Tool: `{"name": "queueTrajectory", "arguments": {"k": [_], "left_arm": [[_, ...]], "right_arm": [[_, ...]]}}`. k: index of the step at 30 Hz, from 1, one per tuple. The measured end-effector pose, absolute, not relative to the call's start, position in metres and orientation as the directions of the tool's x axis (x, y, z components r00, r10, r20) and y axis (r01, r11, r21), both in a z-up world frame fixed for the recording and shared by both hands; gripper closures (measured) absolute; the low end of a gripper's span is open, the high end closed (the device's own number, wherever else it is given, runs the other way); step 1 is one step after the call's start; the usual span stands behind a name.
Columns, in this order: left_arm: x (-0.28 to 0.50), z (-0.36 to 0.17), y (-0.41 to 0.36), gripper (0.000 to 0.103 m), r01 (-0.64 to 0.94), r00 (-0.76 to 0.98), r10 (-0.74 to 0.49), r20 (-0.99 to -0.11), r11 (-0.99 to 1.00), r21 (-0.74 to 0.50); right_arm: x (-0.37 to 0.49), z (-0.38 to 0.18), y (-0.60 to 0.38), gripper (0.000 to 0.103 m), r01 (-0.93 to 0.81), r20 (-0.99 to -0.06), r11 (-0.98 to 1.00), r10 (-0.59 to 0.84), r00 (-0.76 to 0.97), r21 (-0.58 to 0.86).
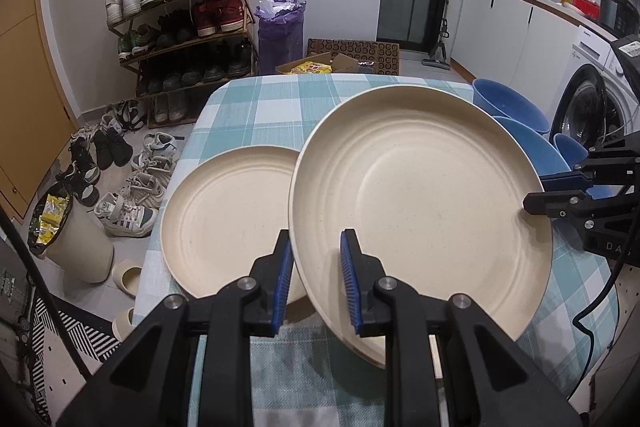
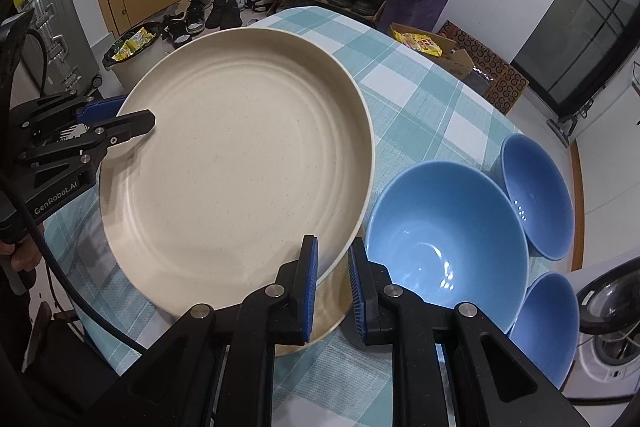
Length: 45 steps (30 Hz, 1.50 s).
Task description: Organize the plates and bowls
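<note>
A cream plate [image 1: 420,203] is lifted and tilted above another cream plate whose rim [image 1: 370,351] shows beneath it. My left gripper [image 1: 316,281] straddles its near rim with the jaws apart, not pinching. My right gripper [image 2: 333,285] straddles the opposite rim of the same plate [image 2: 240,163], jaws also apart; the lower plate's rim [image 2: 328,327] shows under it. A third cream plate [image 1: 228,219] lies flat to the left on the checked tablecloth [image 1: 256,115]. Three blue bowls [image 2: 444,243] [image 2: 536,195] [image 2: 548,327] stand right of the plates.
The table's edge [image 1: 176,179] drops to a floor with scattered shoes [image 1: 128,211], a bin [image 1: 76,247] and a shoe rack [image 1: 176,11]. A washing machine [image 1: 592,107] stands at the right. A cardboard box [image 2: 432,47] lies beyond the table.
</note>
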<state>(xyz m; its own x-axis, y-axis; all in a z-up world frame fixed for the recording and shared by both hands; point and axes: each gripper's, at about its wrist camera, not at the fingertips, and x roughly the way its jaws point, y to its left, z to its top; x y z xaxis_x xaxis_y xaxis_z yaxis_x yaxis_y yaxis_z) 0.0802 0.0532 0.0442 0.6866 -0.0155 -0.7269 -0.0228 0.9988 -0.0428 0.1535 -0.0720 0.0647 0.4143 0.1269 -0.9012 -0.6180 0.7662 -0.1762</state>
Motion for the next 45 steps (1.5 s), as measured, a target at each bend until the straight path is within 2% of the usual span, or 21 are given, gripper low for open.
{"name": "queueTrajectory", "arguments": {"k": [26,45], "left_arm": [[0.084,0.000,0.038,0.081,-0.003,0.634,-0.055,-0.771,0.997,-0.073],[0.084,-0.009,0.027,0.081,0.007,0.630,-0.033,-0.776,0.999,-0.037]], "right_arm": [[0.150,0.014,-0.086,0.088,-0.588,-0.928,0.792,0.079,0.365,-0.164],[0.156,-0.004,-0.085,0.087,-0.577,-0.937,0.796,0.039,0.347,-0.181]]}}
